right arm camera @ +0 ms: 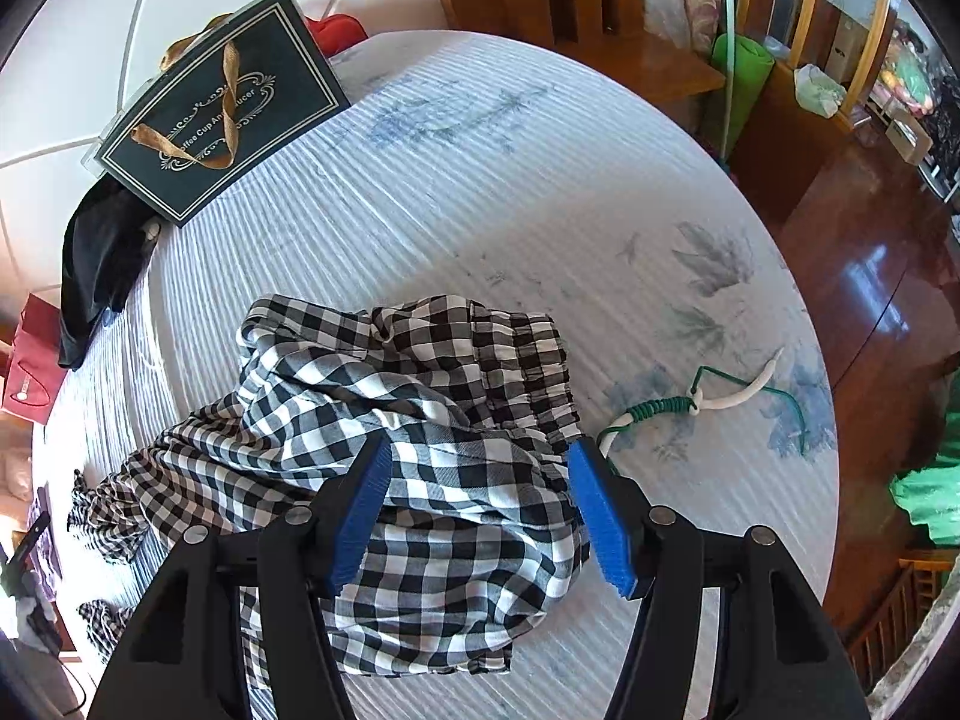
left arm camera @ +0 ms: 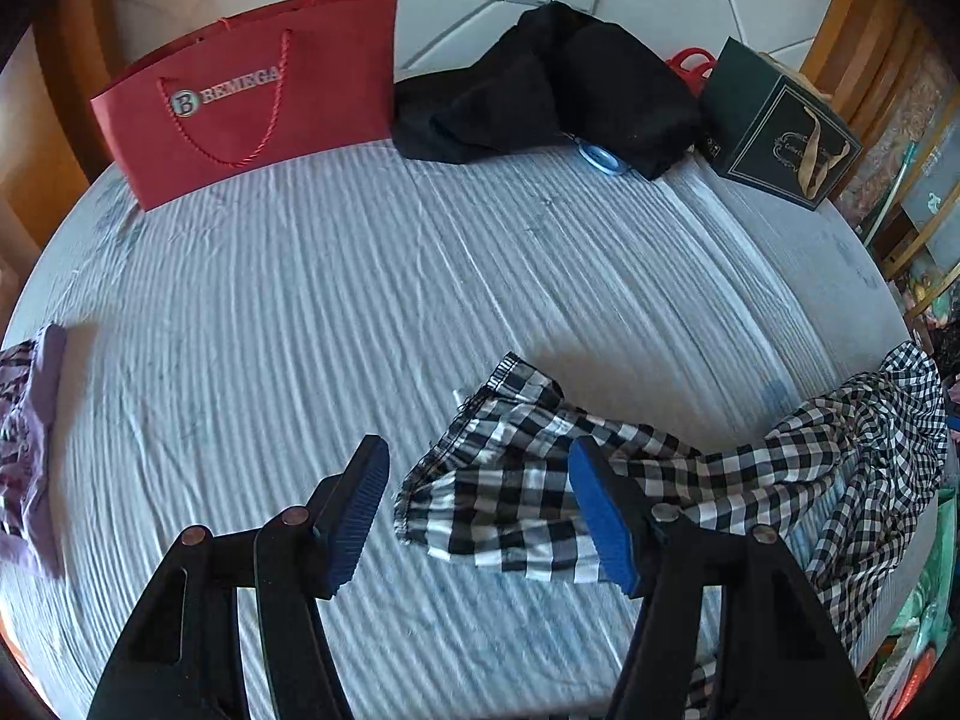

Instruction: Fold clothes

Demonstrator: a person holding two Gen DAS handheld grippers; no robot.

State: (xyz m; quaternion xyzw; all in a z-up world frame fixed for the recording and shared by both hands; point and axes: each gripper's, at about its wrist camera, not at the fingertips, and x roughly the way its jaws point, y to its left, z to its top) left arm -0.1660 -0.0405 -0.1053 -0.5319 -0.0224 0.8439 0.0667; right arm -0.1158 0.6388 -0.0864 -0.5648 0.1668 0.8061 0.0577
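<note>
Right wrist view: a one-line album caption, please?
Open claw poised over crumpled checked garment on striped bed.

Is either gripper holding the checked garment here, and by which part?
Nothing is held. The left gripper and right gripper are both open above the checked garment.

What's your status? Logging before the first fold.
Left gripper open, right gripper open, nothing held. Checked garment crumpled on bed, unfolded. Green-and-white cord beside it.
</note>
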